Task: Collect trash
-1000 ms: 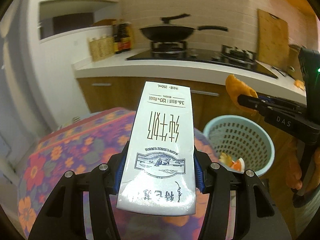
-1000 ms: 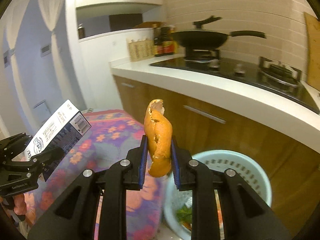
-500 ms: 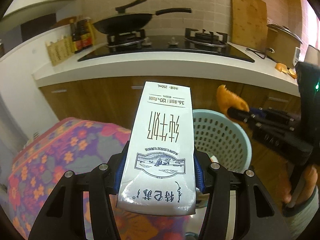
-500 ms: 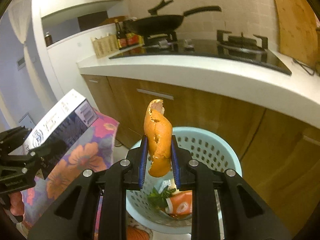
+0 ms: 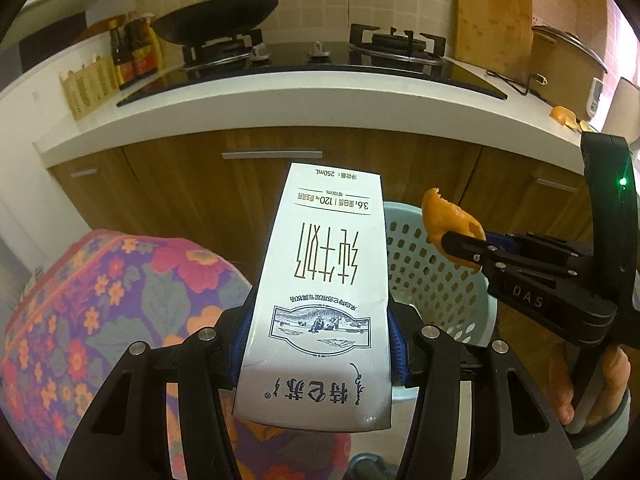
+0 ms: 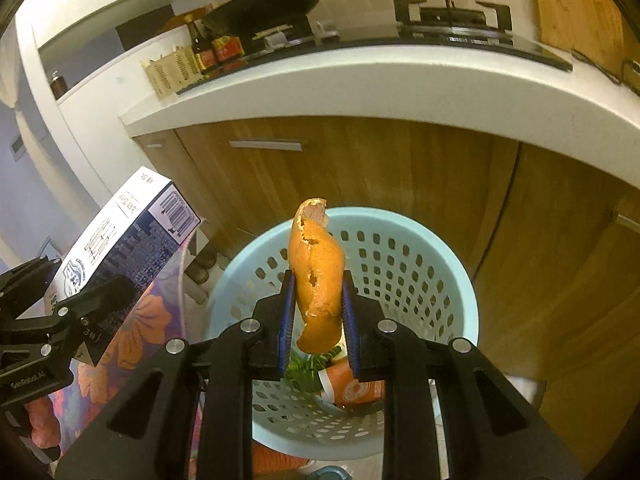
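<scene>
White milk carton [image 5: 320, 304] with black lettering and a dark blue back panel, clamped between blue pads on a black left claw [image 5: 320, 336]. Right claw [image 6: 318, 320], black too, blue pads, grips a bright orange peel [image 6: 318, 284], paler inside. Beyond it, a pale turquoise perforated basket [image 6: 440, 264] with green leaves and an orange-and-white cup. Left, a purple cloth [image 5: 108, 280] patterned with red and orange flowers. Far off, brown wood cabinets [image 6: 360, 168] under a white table [image 6: 400, 80].

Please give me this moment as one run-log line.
left gripper: shut on milk carton | right gripper: shut on orange peel | peel above basket | nothing dropped yet
</scene>
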`<state>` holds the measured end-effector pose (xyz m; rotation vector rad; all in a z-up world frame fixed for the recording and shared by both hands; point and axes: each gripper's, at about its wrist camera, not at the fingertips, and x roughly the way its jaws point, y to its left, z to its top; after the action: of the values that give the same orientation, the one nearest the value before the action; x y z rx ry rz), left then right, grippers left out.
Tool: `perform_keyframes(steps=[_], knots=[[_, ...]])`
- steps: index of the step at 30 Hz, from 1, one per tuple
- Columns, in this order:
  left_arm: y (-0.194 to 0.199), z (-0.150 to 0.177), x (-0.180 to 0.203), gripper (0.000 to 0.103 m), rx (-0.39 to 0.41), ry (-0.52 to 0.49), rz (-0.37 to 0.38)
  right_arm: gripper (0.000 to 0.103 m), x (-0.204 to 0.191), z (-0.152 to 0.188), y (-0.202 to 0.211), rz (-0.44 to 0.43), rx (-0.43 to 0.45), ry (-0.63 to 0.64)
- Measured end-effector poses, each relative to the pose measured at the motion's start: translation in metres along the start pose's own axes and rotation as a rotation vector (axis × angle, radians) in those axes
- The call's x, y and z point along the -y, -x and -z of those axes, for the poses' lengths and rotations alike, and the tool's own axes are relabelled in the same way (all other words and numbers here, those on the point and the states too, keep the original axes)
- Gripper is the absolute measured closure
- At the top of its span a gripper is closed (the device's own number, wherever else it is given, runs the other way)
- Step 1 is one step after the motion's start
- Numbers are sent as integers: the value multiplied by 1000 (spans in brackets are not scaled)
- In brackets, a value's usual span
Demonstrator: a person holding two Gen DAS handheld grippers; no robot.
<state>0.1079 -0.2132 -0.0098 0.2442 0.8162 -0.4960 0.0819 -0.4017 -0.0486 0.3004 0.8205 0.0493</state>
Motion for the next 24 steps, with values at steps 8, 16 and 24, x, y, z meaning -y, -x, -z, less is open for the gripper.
perform_keyframes(steps=[8,16,24], knots=[[-16,-7,7,52,-35,8,34,82,5,-1,-6,11,-29,-20],[-23,-11,7,51,-44,26,61,54,9,-1,-12,6,-60,-42],[-13,-9,2,43,-9,28,64,43,7,-2,0,22,-29,-38]])
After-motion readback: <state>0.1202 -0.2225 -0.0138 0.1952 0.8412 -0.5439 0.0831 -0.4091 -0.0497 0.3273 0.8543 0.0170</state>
